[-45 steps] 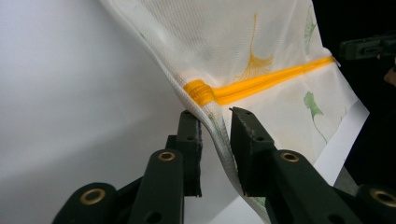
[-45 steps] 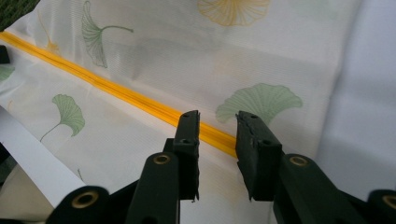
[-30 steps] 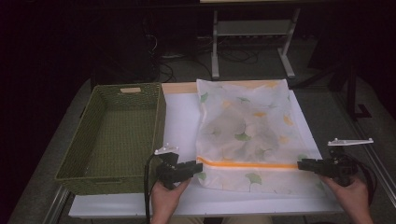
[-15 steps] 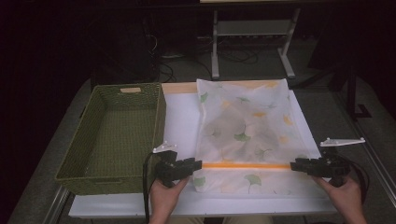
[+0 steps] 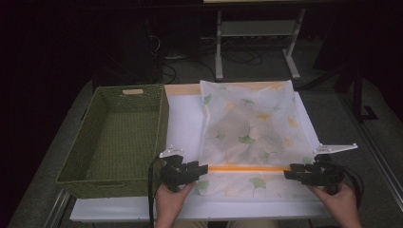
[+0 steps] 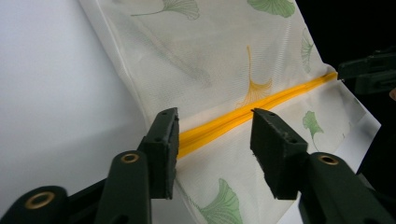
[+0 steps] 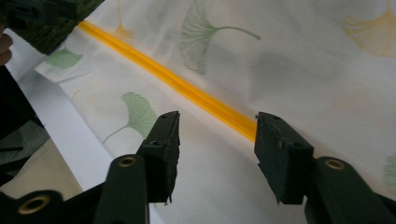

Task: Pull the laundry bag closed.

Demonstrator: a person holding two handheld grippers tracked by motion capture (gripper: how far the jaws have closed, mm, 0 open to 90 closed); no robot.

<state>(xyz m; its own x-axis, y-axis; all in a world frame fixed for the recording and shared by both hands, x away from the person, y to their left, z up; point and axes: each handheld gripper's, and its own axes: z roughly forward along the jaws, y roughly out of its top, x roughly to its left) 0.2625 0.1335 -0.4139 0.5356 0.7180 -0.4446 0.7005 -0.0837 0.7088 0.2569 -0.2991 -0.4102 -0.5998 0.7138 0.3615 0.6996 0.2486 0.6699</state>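
Note:
A translucent zip bag (image 5: 249, 128) printed with ginkgo leaves lies flat on the white board (image 5: 185, 118), its orange zip strip (image 5: 247, 168) running across near the front. My left gripper (image 5: 205, 168) is open at the strip's left end; in the left gripper view the zip strip (image 6: 224, 123) runs between its jaws. My right gripper (image 5: 286, 172) is open at the strip's right end, and in the right gripper view the zip strip (image 7: 196, 95) ends between its jaws. Folded leaf-print contents show faintly through the bag (image 6: 196, 51).
A green woven basket (image 5: 119, 137) stands empty to the left of the board. A grey table (image 5: 342, 123) lies under the board. Dark floor with cables and a metal stand (image 5: 256, 42) lies beyond the far edge.
Both grippers have moved inward to the two ends of the orange zip strip; the left one slid right, the right one left. The bag has not moved.

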